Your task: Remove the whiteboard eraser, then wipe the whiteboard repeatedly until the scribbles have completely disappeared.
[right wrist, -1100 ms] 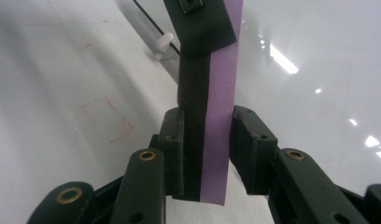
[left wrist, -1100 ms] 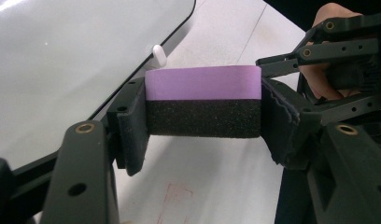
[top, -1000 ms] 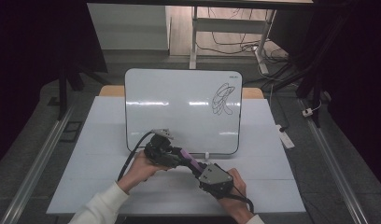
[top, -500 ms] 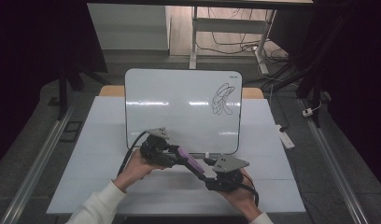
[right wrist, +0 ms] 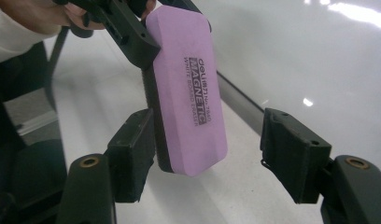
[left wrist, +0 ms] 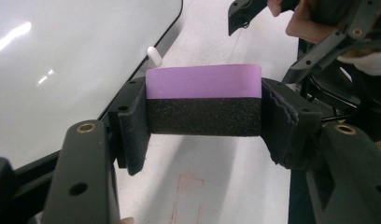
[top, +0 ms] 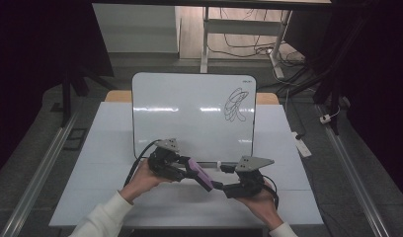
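The eraser (top: 200, 172) was held just in front of the whiteboard (top: 189, 113), off the table (top: 105, 148), clamped by its short sides in the left gripper (top: 172, 165). In the left gripper view its end face was seen squeezed between the two pads: a smooth purple foam back (left wrist: 203, 81) above a coarse black felt layer (left wrist: 203, 116). The grip looked chosen so that the felt could be turned toward the board, where a black scribble (top: 235, 104) sat at the upper right, probably waiting to be wiped.

The right gripper (top: 224, 180) stood at the eraser's far end, its jaws having just been opening. In the right gripper view one pad (right wrist: 132, 154) lay beside the felt edge, whether touching could not be told, while the other pad (right wrist: 293, 154) stood well clear of the purple face, so no pressure was applied; the eraser appeared to have been handed across and let go.

The eraser was seen as a flat block with rounded corners, printed "MAGNETIC" on its back. The board was glossy white with a thin dark rim and rounded corners, propped tilted. A small white cap-like piece (top: 218, 164) lay at the board's lower edge.
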Motion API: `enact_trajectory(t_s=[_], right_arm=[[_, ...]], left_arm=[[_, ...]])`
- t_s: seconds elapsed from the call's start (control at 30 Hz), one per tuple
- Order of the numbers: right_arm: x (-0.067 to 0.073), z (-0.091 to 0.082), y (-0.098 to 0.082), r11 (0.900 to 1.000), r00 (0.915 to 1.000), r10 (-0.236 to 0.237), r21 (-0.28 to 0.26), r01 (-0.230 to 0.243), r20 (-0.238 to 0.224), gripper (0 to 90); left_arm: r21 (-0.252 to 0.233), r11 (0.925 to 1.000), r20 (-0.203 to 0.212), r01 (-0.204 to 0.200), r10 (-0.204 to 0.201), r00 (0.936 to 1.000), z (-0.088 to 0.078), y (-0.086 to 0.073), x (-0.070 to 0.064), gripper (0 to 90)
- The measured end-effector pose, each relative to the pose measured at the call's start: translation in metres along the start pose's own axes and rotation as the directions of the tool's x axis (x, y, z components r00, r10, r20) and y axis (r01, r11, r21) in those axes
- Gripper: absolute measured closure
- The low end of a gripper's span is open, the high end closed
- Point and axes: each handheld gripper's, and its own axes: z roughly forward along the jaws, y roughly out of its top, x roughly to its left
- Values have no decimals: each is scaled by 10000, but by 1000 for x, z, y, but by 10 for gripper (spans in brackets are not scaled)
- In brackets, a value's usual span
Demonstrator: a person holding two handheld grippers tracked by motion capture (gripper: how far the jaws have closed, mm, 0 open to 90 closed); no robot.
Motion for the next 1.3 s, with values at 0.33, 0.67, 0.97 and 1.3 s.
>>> enact_trajectory(t_s=[0.33, 0.67, 0.97, 1.3], right_arm=[[-4, 1, 1, 9993, 9960, 303, 225, -285, -843, 306], [-6, -1, 5, 9972, 9864, 532, 594, -444, -1556, 267], [-6, 2, 6, 9938, 9784, 554, 1054, -349, -1989, 255], [-5, 6, 5, 9925, 9776, 535, 1188, -295, -2037, 254]], left_arm=[[-128, 9972, 269, -733, 736, 9969, -1, -1, -7, 390], [76, 9907, 541, -1358, 1352, 9893, 5, -1, -13, 390], [237, 9862, 746, -1640, 1619, 9840, 11, -1, -17, 390], [218, 9834, 788, -1800, 1778, 9809, 12, -1, -19, 390]])
